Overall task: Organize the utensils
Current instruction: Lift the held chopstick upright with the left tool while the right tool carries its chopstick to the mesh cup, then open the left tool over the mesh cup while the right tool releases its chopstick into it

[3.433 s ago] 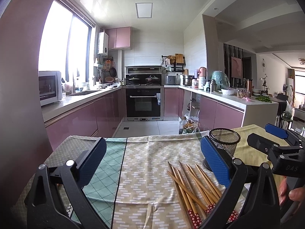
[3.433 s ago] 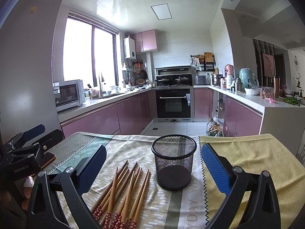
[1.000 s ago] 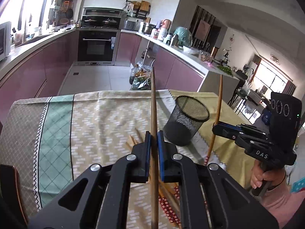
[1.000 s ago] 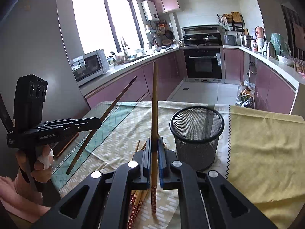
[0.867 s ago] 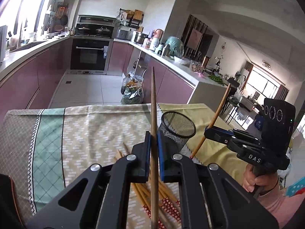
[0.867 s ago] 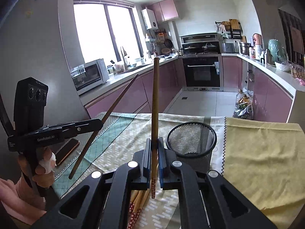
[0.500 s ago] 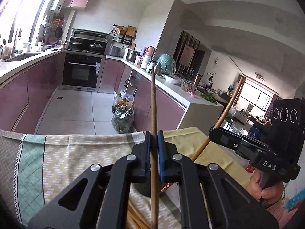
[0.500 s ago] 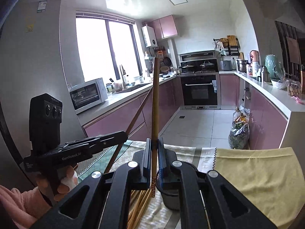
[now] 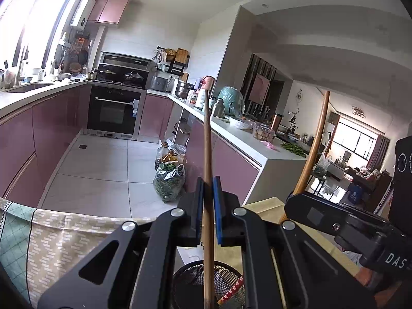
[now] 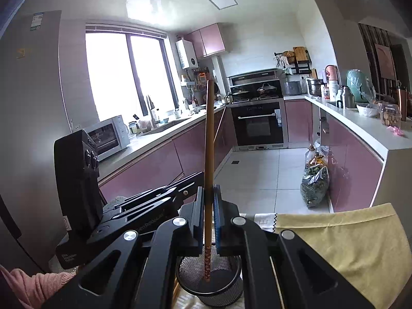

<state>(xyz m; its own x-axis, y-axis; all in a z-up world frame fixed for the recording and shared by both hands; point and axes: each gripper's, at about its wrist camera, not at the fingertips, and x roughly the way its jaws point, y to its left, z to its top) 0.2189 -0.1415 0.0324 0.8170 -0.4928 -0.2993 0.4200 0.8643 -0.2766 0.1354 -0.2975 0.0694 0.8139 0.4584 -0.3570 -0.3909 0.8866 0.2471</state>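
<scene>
Over the mesh cup: both hand-held grippers hang above the black mesh pen cup [image 10: 209, 283], each carrying one wooden chopstick.
Right hand-held gripper [image 10: 208, 221]: blue pads pressed together on a chopstick [image 10: 209, 154] that stands nearly upright, plain end up, patterned red end down.
Right chopstick tip: already below the cup's rim and inside the mesh, close to the cup floor; whether it touches the floor cannot be told.
Left hand-held gripper [image 9: 208, 213]: jaws pinched on its own chopstick [image 9: 207, 159], long axis also close to vertical.
Left chopstick lower end: runs down past the cup [image 9: 206, 283] rim in the left wrist view and leaves the picture at the bottom edge, so its depth in the cup is hidden.
Which way the cup lies: straight below both pairs of pads, along each stick's long axis.
Nearer hand: my judgement is the right, since its tip shows well inside the mesh.
Coming move: likely a plain release, each stick dropping along its own length.
Desk [image 10: 347, 239]: covered with yellow and patterned cloths; the cup stands on it.
Risk: two sticks and two sets of jaws crowd one small mouth and may knock together.
</scene>
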